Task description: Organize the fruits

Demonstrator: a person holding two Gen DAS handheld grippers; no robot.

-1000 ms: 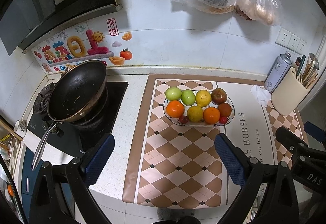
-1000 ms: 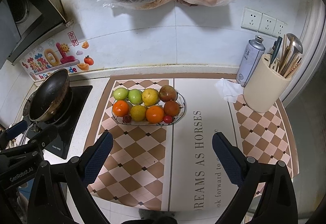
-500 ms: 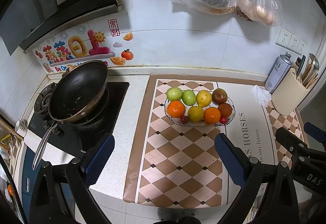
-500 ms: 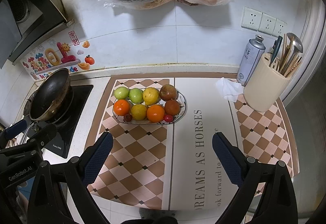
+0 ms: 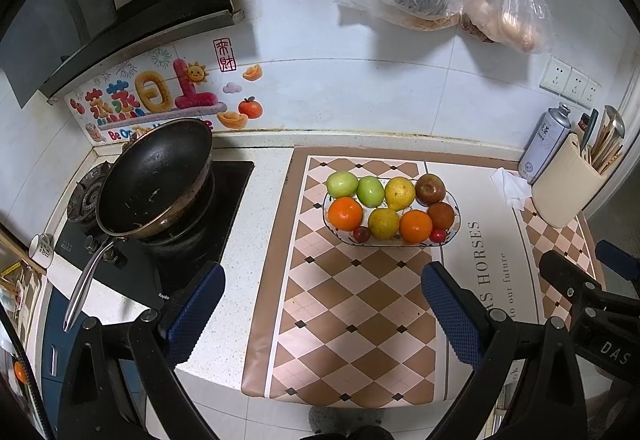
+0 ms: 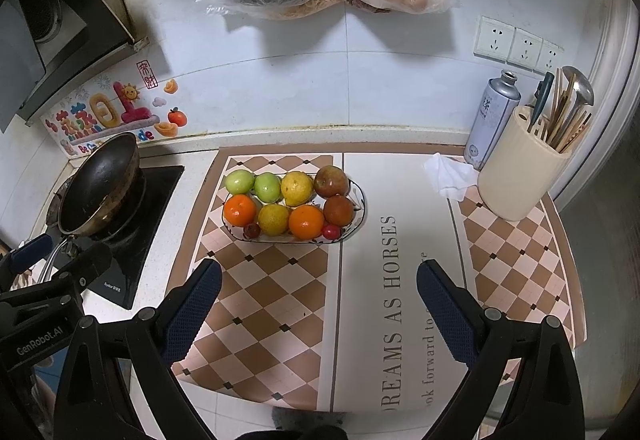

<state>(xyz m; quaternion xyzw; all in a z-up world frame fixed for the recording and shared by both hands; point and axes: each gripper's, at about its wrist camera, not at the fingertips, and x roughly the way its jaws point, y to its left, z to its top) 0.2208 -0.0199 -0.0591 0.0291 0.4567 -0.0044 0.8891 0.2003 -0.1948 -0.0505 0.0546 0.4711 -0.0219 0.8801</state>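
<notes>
Fruit sits packed in two rows on the plate [image 5: 457, 209], on the tabletop mat [image 5: 360, 320] right of the pan [image 5: 156, 180], its long axis running left to right across my view. My left tongs [image 5: 322, 304] hang spread and empty, with the plate ahead and slightly right of centre; my right tongs [image 6: 318, 300] are likewise spread and empty, with the plate ahead and slightly left. Neither looks clearly nearer, so I'd judge either could go straight forward to the near row.
</notes>
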